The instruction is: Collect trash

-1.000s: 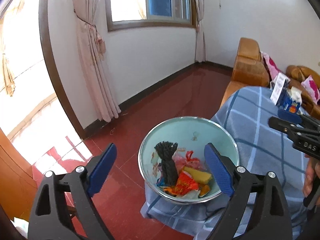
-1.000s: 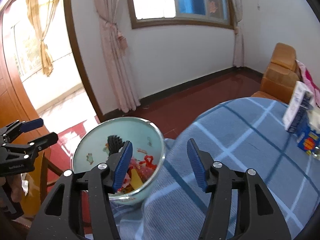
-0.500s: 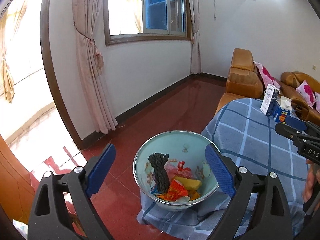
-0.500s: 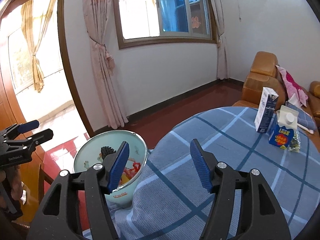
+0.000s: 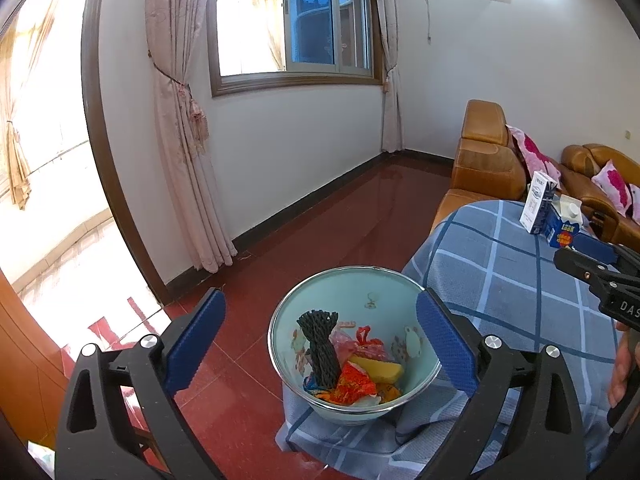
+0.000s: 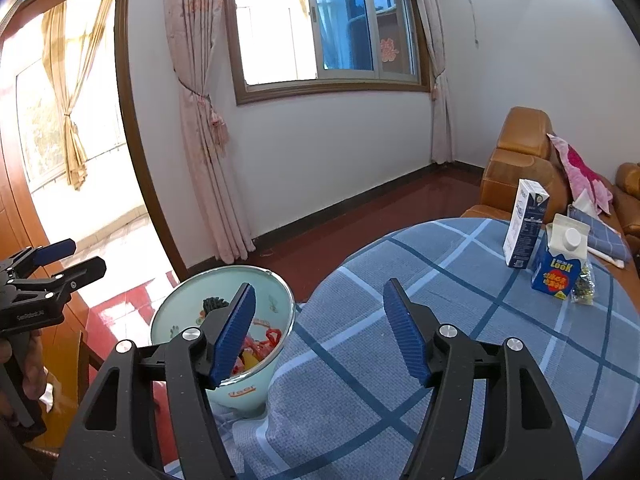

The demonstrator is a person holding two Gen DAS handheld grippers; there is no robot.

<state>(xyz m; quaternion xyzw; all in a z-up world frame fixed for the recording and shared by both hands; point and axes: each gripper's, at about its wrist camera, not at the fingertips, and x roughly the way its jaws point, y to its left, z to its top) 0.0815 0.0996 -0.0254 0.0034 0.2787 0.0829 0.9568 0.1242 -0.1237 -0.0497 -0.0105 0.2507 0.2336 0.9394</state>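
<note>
A pale green enamel bowl [image 5: 362,292] sits on the blue checked tablecloth [image 5: 516,280] at the table's edge. It holds a black foam net [image 5: 320,348], an orange wrapper [image 5: 354,386], a yellow piece [image 5: 378,368] and pink plastic. My left gripper [image 5: 319,295] hovers short of the bowl, its jaws opening with nothing between them. My right gripper [image 6: 320,285] stands open and empty over the cloth, the bowl [image 6: 276,300] just left of it. A white carton [image 6: 526,224], a blue carton [image 6: 560,264] and a small packet [image 6: 584,284] stand at the far right.
Tan leather sofas [image 5: 488,160] with pink cushions lie beyond the table. Red tiled floor [image 5: 320,232] spreads towards the curtained window wall [image 5: 184,140]. A wooden door frame [image 6: 128,120] and a bright doorway are on the left. A hand holds each gripper handle.
Both grippers have pulled back from the bowl and tilted up, so it sits lower and smaller. The cartons came into view. Both sets of jaws spread wider.
</note>
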